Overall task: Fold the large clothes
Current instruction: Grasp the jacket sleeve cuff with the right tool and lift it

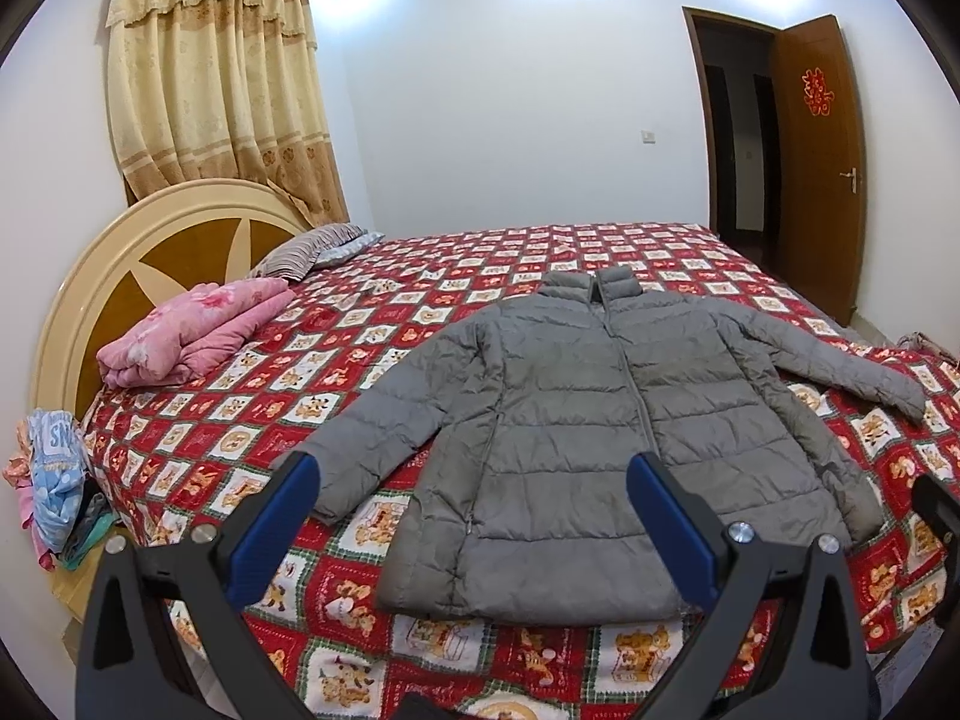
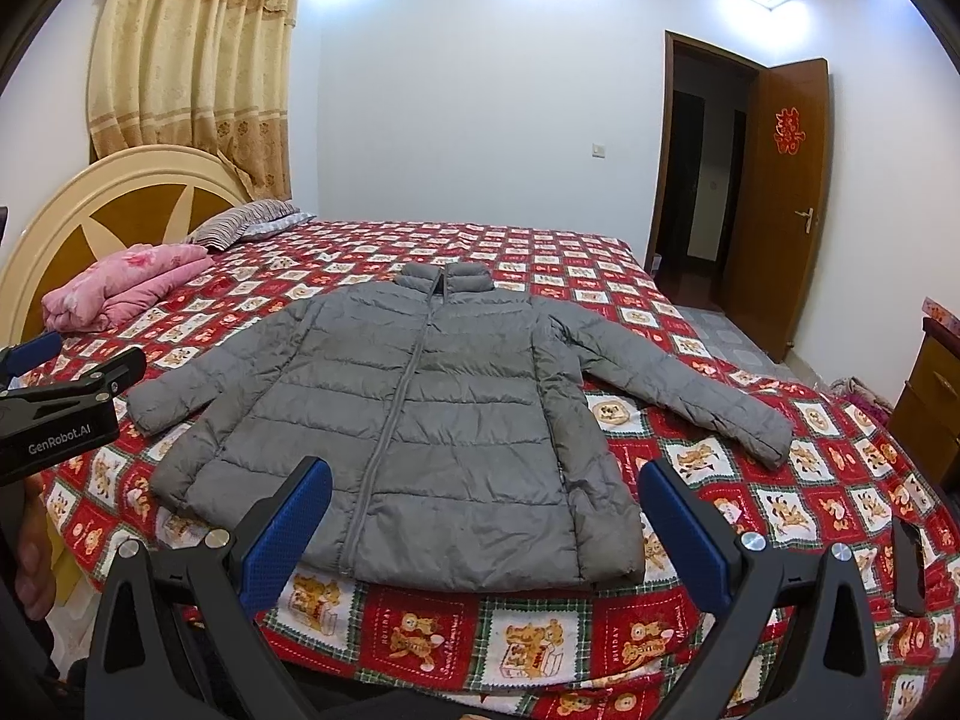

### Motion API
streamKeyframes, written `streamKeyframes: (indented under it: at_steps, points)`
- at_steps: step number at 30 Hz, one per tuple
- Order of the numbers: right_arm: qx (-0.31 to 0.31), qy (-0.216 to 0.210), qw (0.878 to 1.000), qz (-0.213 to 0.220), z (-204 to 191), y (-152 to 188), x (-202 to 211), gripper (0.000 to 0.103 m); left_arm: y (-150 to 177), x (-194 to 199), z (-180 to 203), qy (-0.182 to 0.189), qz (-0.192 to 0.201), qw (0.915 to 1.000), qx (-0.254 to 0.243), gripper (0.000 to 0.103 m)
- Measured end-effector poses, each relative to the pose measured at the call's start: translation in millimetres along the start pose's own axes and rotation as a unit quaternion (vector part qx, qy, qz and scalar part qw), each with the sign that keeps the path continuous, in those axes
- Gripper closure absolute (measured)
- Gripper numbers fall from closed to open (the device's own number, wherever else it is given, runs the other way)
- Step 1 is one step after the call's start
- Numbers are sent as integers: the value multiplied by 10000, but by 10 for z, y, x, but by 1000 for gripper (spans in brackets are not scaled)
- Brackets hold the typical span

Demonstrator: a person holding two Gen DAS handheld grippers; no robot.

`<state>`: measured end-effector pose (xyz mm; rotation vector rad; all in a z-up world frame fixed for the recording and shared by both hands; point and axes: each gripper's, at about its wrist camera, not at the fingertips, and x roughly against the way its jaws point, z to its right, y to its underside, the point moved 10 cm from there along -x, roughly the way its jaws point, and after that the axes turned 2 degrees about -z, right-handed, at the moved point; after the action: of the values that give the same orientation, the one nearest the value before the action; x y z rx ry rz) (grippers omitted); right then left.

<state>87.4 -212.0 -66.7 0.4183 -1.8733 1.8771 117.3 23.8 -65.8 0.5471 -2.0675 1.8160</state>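
Note:
A grey quilted puffer jacket (image 1: 600,420) (image 2: 420,420) lies flat and zipped on the bed, front up, collar away from me, both sleeves spread outward. My left gripper (image 1: 474,480) hovers above the jacket's hem on its left half, wide open, blue pads empty. Over the hem's right half my right gripper (image 2: 486,486) hangs wide open too, holding nothing. The left gripper's body (image 2: 60,408) shows at the left edge of the right wrist view. Neither gripper touches the jacket.
The bed (image 1: 240,420) has a red patchwork cover with bear prints. A folded pink blanket (image 1: 192,330) and a striped pillow (image 1: 312,252) lie by the headboard (image 1: 120,252). Clothes (image 1: 54,480) hang at the bed's left. A dark phone-like object (image 2: 909,564) lies right. An open door (image 2: 780,192) stands behind.

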Motion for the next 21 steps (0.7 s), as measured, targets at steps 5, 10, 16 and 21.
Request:
streamKeyframes:
  at_steps: [5,10,16,21]
  points:
    - [-435,340,9984,-139,555,-24,-447,1,-76,-396,79,-127,69,9998,-121,0]
    - [-1383,871,9848,-581,1535,78,-1036,1,-103,-932,178,-239,-174,9989,-377,0]
    - [-2384,1467,9532,-1140,2644,329,-1573,14,-186,-1498,297,-267,-314,9979,-497,0]
    - [-2827,1752,9322,-1426,3176,489,-1877,22,-190,-2025,356,-385,-645,9956,-564,0]
